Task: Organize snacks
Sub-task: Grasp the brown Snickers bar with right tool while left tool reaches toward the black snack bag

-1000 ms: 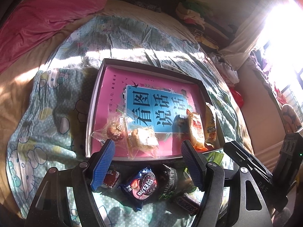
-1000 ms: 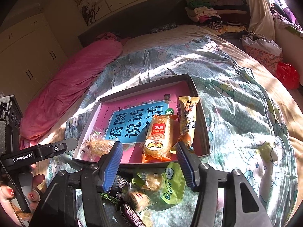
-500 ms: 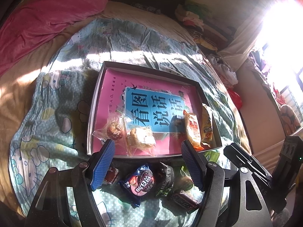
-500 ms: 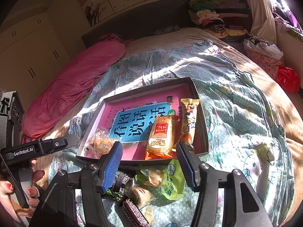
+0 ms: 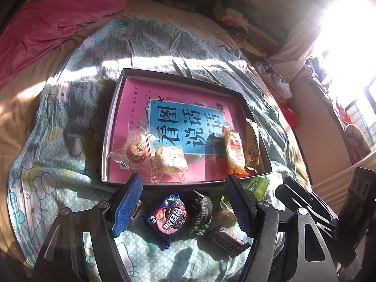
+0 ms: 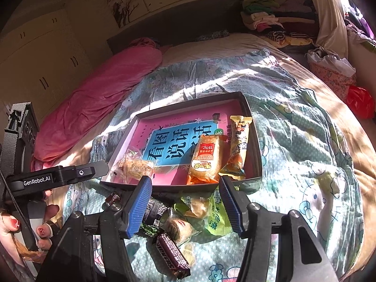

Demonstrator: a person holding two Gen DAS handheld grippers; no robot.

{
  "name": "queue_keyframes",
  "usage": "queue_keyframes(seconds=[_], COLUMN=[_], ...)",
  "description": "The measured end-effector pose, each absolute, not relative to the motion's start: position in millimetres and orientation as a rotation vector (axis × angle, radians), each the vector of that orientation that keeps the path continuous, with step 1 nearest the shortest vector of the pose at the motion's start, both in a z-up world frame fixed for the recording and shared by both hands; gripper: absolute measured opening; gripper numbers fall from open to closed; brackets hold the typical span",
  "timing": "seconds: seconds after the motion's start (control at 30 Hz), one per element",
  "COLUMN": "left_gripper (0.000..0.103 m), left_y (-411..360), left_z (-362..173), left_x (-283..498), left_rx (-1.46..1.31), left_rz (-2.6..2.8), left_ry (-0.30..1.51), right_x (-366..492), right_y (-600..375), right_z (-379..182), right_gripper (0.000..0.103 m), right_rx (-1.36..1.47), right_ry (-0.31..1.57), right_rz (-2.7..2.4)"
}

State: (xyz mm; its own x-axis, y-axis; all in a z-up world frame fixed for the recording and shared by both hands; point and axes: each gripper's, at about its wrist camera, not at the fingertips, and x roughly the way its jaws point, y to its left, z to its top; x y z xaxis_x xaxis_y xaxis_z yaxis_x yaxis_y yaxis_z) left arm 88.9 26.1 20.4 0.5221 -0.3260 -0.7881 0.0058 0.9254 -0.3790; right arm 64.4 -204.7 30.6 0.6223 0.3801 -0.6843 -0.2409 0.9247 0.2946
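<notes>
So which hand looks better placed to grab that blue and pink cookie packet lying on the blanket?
Probably the left. The blue and pink cookie packet lies squarely between the open left tool fingers in its own view. The open right tool frames the green snack pouch and purple chocolate bar instead.

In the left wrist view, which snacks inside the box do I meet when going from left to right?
Clear-wrapped round pastry → clear-wrapped pale cake → orange packet → yellow packet.
</notes>
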Motion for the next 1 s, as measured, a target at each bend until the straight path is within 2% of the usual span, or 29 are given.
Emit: queue_keyframes(seconds=[1.0], left_gripper=[0.074], left_y=[8.2], left_z=[8.8], left_x=[78.4], left_rx=[-0.285], left_rz=[-0.244], left_ry=[1.048], right_x=[38.1], right_y=[-190.2], right_z=[13.7], right_gripper=[0.062], right_rx=[0.047], right_ry=[0.866], right_rz=[0.401])
